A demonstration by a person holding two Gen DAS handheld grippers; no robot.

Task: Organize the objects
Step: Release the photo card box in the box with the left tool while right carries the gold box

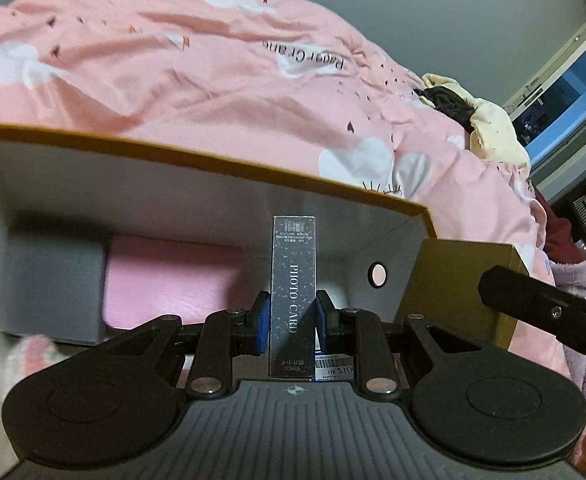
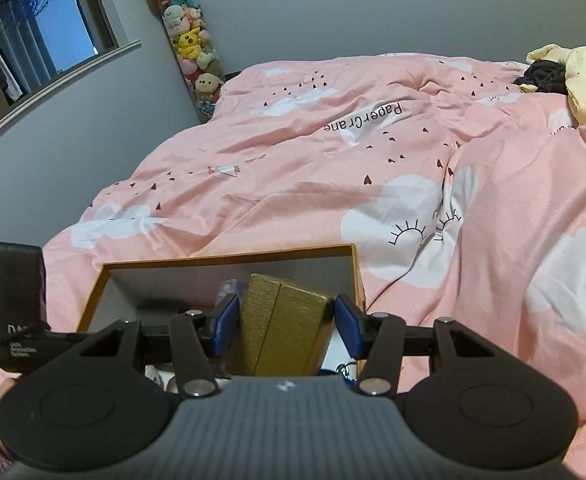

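In the left wrist view, the left gripper point(image 1: 293, 314) pinches a dark box marked PHOTO CARD point(image 1: 293, 292) between its blue pads point(image 1: 262, 316); the box stands upright and sticks out beyond them. Behind the jaws lies an open storage box point(image 1: 197, 160) with an orange rim; a pink item point(image 1: 173, 280) rests inside, left of the jaws.

In the right wrist view, the right gripper point(image 2: 287, 320) holds a gold box point(image 2: 281, 328), tilted, between its pads, over the same storage box point(image 2: 229, 258). The pink bedcover point(image 2: 333, 160) spreads beyond.
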